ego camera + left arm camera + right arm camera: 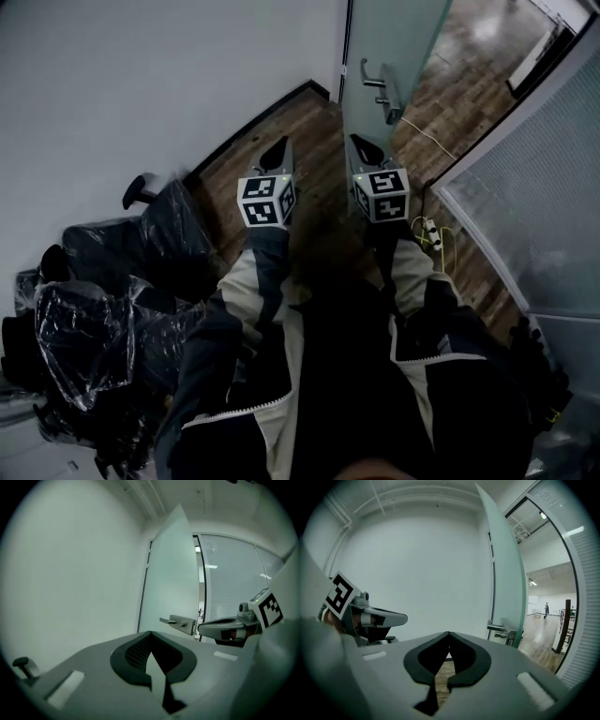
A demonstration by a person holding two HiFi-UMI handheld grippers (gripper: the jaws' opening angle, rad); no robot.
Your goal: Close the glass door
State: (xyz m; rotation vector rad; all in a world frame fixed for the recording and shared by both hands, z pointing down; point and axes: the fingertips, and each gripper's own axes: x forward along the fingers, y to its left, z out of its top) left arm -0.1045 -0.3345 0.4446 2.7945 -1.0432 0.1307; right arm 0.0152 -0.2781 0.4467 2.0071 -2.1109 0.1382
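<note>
Right gripper view, upright glass door point(506, 573) ajar, handle point(497, 628) pointing left, right claw point(448, 633), left claw point(404, 618) clenched

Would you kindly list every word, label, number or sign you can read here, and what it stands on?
No readable text anywhere.
The left marker cube and right marker cube, on the left hand-held gripper and right hand-held gripper: black-and-white square patterns only, no letters or digits.
The glass door and handle: no label visible.

Lower centre, a dark jacket point(347, 375) with cream panels and white zips; the black-tipped left gripper point(277, 150) and right gripper point(362, 145) carry black-and-white marker cubes point(266, 200).
</note>
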